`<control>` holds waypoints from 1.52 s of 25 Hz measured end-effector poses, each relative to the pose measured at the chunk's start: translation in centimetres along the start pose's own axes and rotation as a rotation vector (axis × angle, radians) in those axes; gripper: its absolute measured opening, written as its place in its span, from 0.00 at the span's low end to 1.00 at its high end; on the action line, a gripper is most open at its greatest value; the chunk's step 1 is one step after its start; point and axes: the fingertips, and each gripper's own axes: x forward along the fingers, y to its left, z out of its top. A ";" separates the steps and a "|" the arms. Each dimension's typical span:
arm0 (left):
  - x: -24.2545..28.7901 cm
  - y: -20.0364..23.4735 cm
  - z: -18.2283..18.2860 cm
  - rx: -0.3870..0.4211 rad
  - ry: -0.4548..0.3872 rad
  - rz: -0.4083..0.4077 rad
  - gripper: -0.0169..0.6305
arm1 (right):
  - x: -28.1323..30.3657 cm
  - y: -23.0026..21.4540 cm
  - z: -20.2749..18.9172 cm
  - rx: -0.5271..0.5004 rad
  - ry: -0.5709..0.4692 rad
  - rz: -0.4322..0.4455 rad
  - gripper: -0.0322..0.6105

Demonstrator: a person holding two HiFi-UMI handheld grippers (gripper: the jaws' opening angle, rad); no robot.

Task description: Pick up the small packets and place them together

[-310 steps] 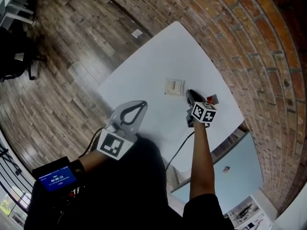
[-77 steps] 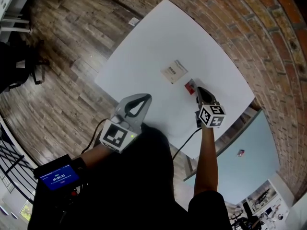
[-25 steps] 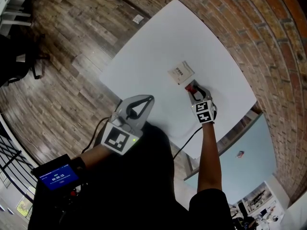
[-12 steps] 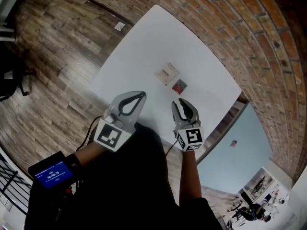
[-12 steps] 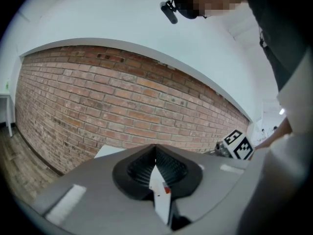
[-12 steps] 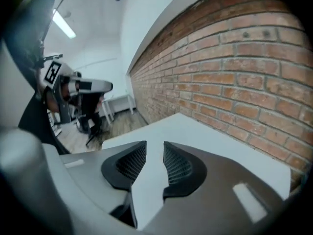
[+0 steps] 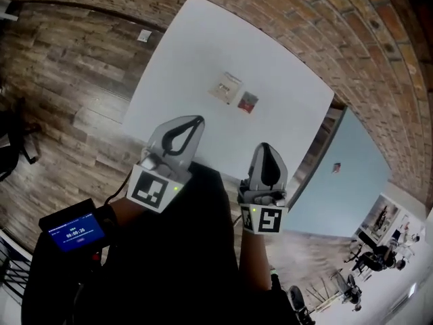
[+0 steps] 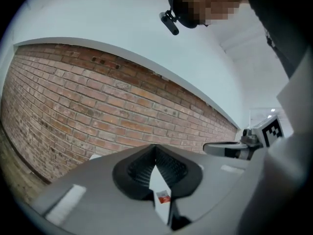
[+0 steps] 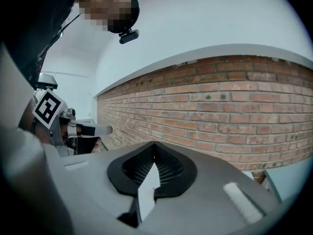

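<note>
Two small packets lie side by side on the white table [image 7: 183,53]: a white one [image 7: 225,87] and a red one [image 7: 247,102]. Both grippers hang above the table's near edge, well short of the packets. My left gripper [image 7: 195,120] is shut and holds nothing; in its own view the left gripper [image 8: 155,149] shows the red packet [image 8: 163,198] far below through the slit under its tips. My right gripper [image 7: 262,146] has just been closing with nothing between its jaws and is shut; the right gripper [image 9: 155,145] points toward the brick wall.
A brick wall [image 7: 325,26] runs behind the table and wood flooring [image 7: 74,59] lies to its left. A pale blue panel [image 7: 345,181] stands past the table's right edge. A small lit screen [image 7: 71,234] sits on the person's left forearm.
The right gripper has let go of the red packet beside the white one, risen and drawn back toward the person, and its jaws have closed. The left gripper has lifted slightly.
</note>
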 end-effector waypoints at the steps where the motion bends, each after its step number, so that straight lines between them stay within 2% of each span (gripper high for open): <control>1: -0.1 -0.3 0.0 0.000 -0.003 -0.009 0.03 | -0.5 -0.1 0.1 0.006 -0.007 -0.024 0.05; 4: -0.9 -1.8 0.1 0.003 -0.016 -0.047 0.03 | -2.3 0.2 0.2 0.034 -0.032 -0.062 0.05; 7: -2.0 -3.3 0.1 0.024 -0.027 -0.069 0.03 | -4.0 0.6 -0.2 0.037 -0.049 -0.062 0.05; 11: -3.7 -5.5 -0.1 0.046 -0.057 -0.045 0.03 | -6.1 0.7 -0.4 0.031 -0.079 -0.050 0.05; 16: -6.0 -10.5 -0.7 0.095 -0.091 -0.030 0.03 | -10.1 0.5 -1.3 0.010 -0.089 -0.062 0.05; 22: -9.8 -17.3 -1.9 0.119 -0.129 0.027 0.03 | -16.4 1.0 -1.8 0.003 -0.133 -0.001 0.05; 26: -11.9 -20.7 -3.0 0.135 -0.131 0.037 0.03 | -19.3 1.4 -2.3 0.019 -0.149 0.036 0.05; 32: -12.6 -23.3 -3.3 0.161 -0.146 0.011 0.03 | -21.3 1.7 -1.5 -0.003 -0.192 0.023 0.05; 38: -11.7 -23.4 -3.1 0.169 -0.173 0.004 0.03 | -21.1 1.4 -0.5 -0.041 -0.218 0.008 0.05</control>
